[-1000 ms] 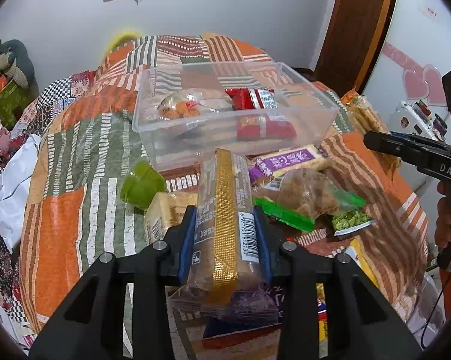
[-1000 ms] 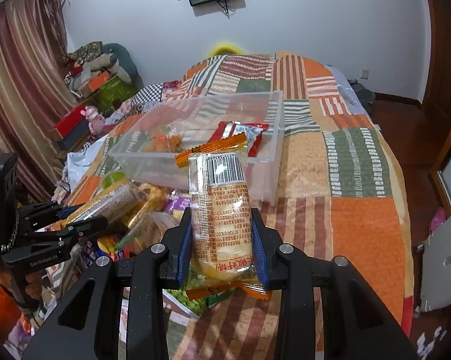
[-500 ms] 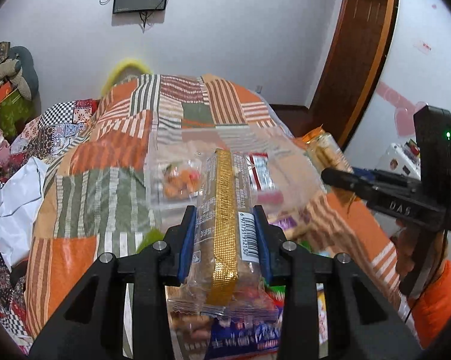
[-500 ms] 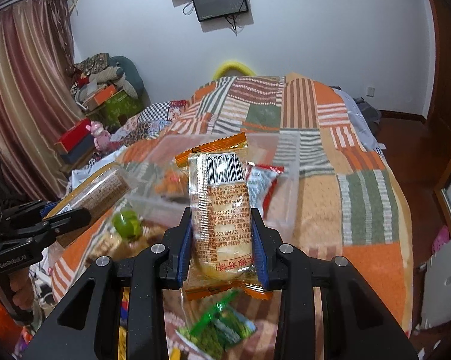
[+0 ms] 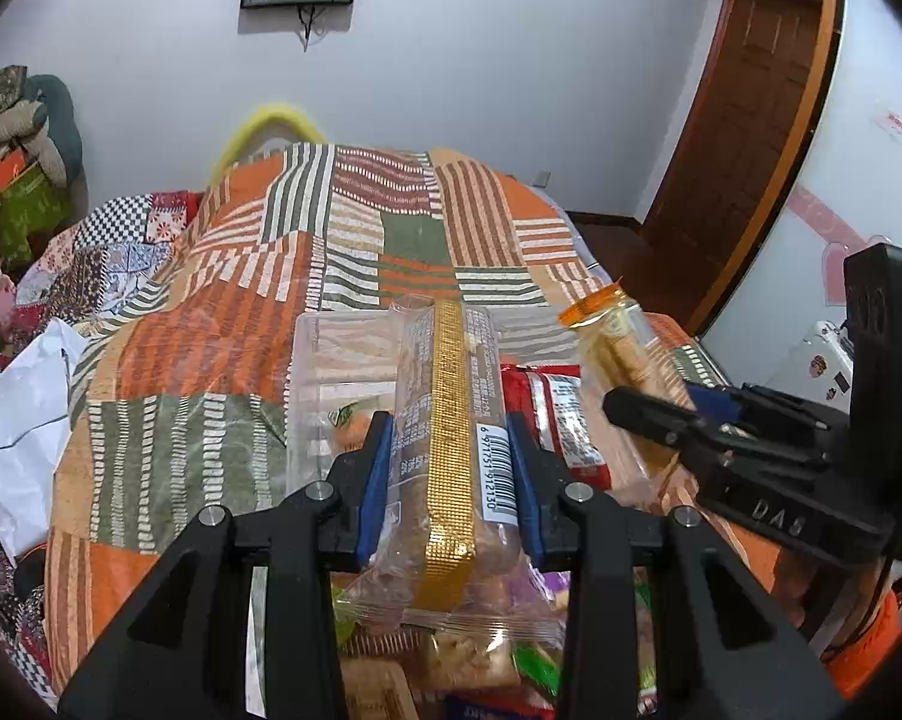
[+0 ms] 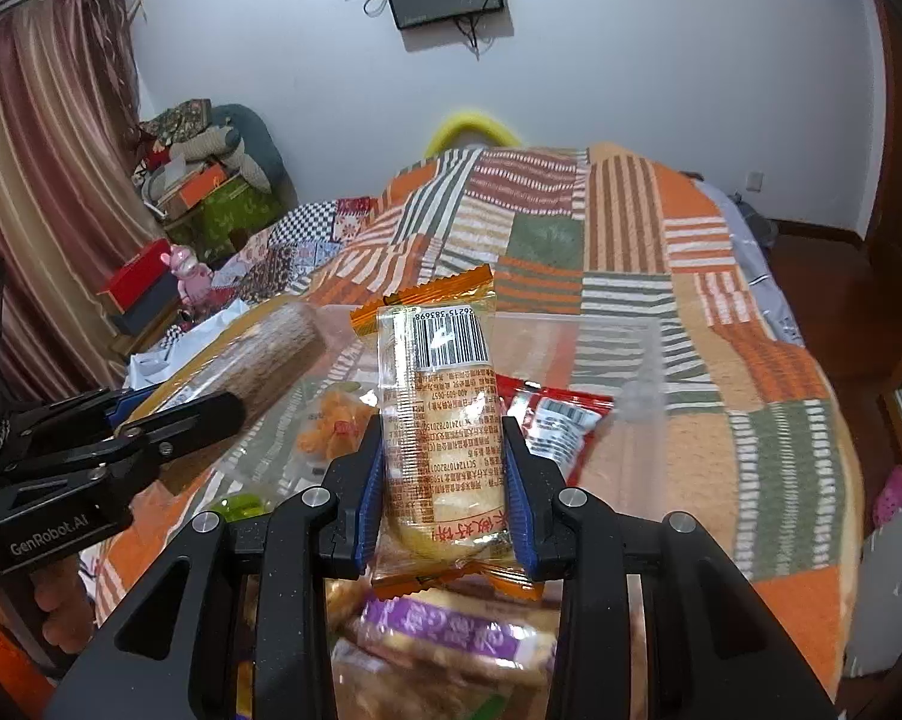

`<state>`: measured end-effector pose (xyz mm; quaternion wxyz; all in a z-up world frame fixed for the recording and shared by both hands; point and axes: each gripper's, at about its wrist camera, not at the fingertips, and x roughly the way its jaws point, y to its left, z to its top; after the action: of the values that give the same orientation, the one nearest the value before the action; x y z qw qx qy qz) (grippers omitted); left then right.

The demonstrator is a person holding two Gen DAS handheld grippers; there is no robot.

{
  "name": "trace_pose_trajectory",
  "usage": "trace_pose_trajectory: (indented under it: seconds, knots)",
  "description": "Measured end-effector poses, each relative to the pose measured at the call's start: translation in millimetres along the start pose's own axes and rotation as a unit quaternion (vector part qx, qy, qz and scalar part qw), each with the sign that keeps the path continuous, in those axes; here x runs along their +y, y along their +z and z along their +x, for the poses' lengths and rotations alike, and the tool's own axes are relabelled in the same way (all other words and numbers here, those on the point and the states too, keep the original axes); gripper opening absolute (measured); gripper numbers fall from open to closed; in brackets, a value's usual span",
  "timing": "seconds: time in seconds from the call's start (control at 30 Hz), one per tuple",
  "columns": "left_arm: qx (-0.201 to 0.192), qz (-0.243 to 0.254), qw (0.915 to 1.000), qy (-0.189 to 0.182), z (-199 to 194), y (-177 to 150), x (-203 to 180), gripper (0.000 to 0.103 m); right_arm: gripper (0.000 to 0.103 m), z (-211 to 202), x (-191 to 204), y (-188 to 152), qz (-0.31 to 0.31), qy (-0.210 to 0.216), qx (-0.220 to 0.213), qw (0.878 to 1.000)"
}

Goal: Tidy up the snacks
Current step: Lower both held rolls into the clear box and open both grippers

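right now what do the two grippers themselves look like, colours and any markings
Both are matte black plastic. The left gripper and right gripper each have angular cut-out arms, silver screws at the joints and blue pads lining the fingers. Seen from the side, the right one's body reads "DAS" with a green light, while the left one's reads "GenRobot.AI". Something orange, perhaps a sleeve, shows below each.

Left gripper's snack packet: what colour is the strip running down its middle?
Gold, a textured band along the clear snack packet that the left gripper holds; clearest in the left wrist view.
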<state>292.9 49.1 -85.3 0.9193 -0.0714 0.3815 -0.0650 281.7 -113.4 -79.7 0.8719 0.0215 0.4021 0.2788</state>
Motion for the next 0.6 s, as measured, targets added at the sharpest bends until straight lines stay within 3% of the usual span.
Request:
trace_pose_trajectory:
  seconds: [0.4,0.6]
  knots:
    - [0.060,0.002,0.9980,0.016,60,5,3,0.036,0.032,45,-1,-1,-0.013,-0.013,0.051,0.999]
    - [0.069,0.003,0.9973,0.026,71,2,3,0.037,0.033,51,-3,-4,-0.012,-0.022,0.061,0.998]
